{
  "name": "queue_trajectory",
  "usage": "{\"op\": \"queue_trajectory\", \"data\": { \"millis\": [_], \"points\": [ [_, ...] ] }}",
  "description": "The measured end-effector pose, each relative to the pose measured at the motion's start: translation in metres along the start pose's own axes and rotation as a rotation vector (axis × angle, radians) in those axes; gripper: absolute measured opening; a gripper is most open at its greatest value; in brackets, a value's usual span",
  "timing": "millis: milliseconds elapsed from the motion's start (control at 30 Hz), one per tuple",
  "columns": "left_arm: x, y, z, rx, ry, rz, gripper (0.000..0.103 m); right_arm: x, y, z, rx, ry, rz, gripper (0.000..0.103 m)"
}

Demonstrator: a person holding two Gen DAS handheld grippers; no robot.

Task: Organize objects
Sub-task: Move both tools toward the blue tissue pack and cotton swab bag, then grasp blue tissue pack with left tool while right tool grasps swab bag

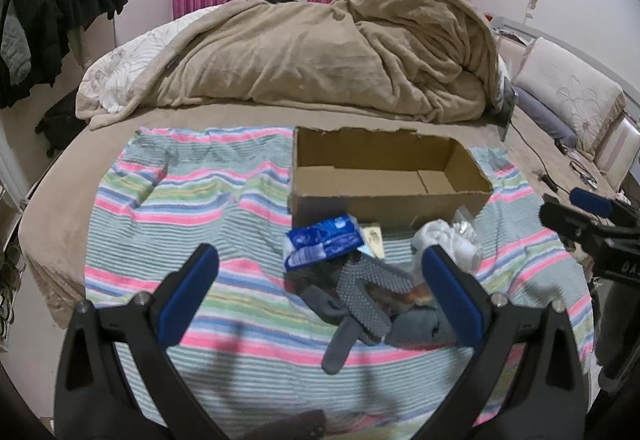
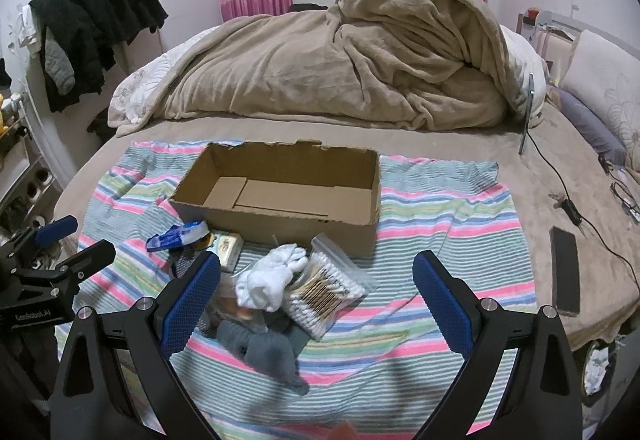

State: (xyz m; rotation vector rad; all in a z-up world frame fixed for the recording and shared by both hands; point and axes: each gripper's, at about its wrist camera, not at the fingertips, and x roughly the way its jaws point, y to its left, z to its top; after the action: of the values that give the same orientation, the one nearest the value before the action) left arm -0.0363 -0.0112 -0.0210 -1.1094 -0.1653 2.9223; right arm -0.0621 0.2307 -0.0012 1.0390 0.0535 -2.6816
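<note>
striped towel (image 2: 440,207) | cardboard box (image 2: 280,207) empty | items piled beside

The left gripper (image 1: 320,276) has a glossy black frame with two arms, each fronted by a blue textured pad (image 1: 190,294) and fixed with round silver screws (image 1: 141,297). The right gripper (image 2: 316,286) is built the same: black arms, blue ribbed pads (image 2: 440,304), silver screws (image 2: 486,303). At 9 o'clock in the right wrist view, the left gripper's black body carries small white lettering.
</note>
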Motion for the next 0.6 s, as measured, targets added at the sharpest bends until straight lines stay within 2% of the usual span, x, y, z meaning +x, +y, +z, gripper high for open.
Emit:
{"op": "queue_trajectory", "data": {
  "millis": [133,600],
  "points": [
    [0.023,0.004,0.001,-0.009,0.028,-0.021,0.102,0.012,-0.010,0.004,0.013,0.010,-0.014,0.099],
    [0.100,0.000,0.004,0.003,0.116,-0.007,0.102,0.080,-0.041,-0.010,0.074,0.124,-0.012,0.099]
  ]
}}
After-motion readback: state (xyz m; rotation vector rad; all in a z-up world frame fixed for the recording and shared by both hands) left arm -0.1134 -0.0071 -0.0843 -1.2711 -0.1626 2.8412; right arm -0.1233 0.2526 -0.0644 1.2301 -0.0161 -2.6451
